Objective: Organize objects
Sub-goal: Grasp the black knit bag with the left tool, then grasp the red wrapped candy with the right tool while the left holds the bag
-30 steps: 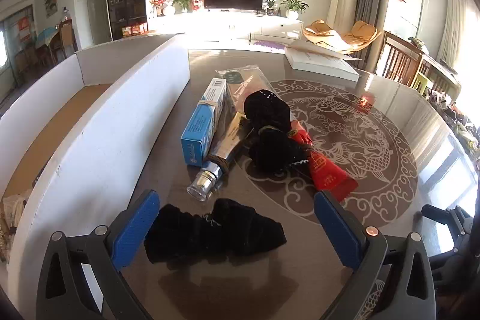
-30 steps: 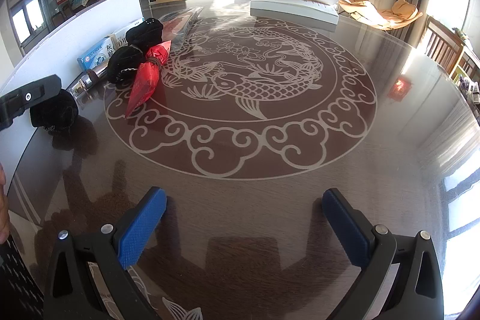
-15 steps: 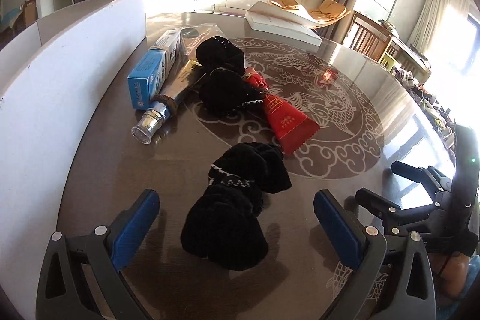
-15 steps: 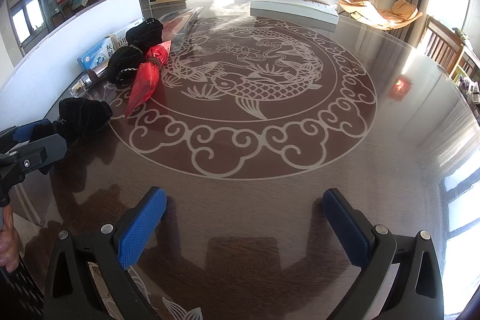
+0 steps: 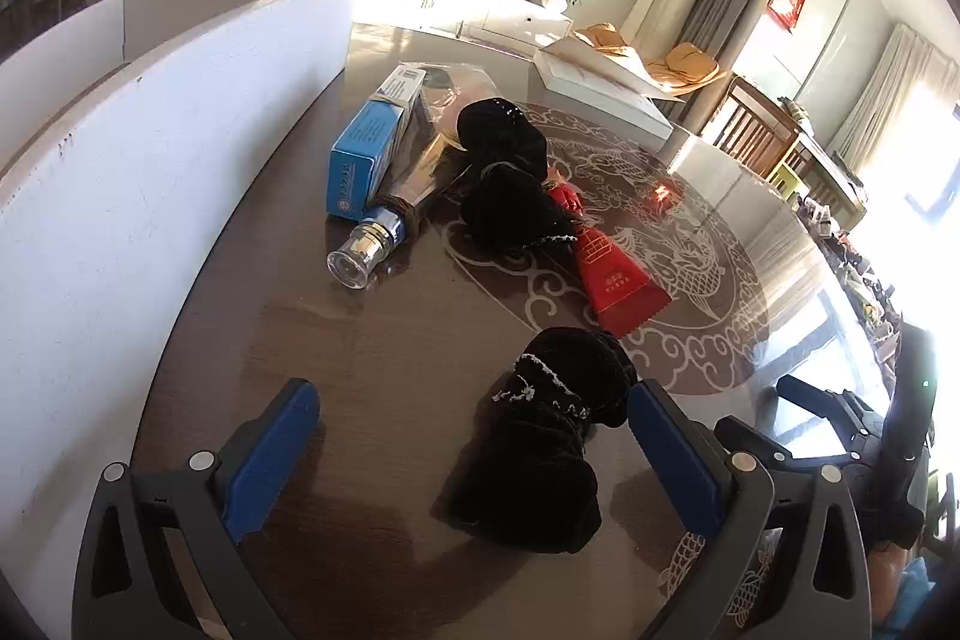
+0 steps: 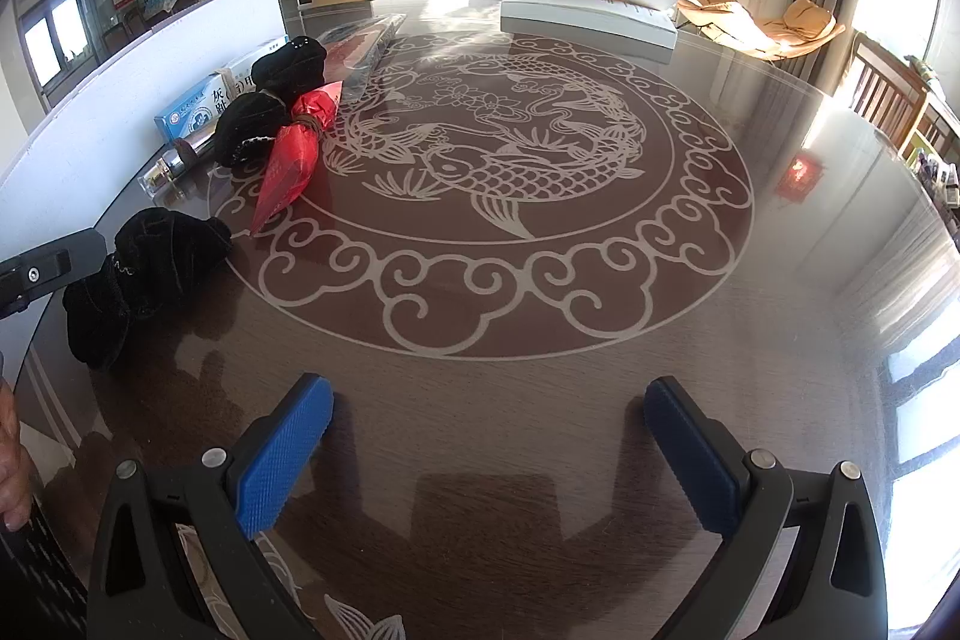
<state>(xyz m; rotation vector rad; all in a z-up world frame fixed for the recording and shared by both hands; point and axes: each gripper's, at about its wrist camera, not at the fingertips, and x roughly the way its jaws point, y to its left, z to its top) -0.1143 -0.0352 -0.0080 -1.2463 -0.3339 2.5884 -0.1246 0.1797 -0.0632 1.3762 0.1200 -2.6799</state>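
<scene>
My left gripper (image 5: 471,451) spread wide, empty, low over the glossy dark table (image 5: 384,340). The black velvet drawstring pouch (image 5: 549,436) lies on the table between my blue pads, nearer the right one. Right gripper (image 6: 489,445) also wide, holding nothing, pouch well off to its left.

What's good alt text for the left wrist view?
The open left gripper hovers over a dark table, with a black velvet pouch lying near its right finger. Beyond lie two more black pouches, a red bag, a bottle and a blue box beside a white board.
</scene>
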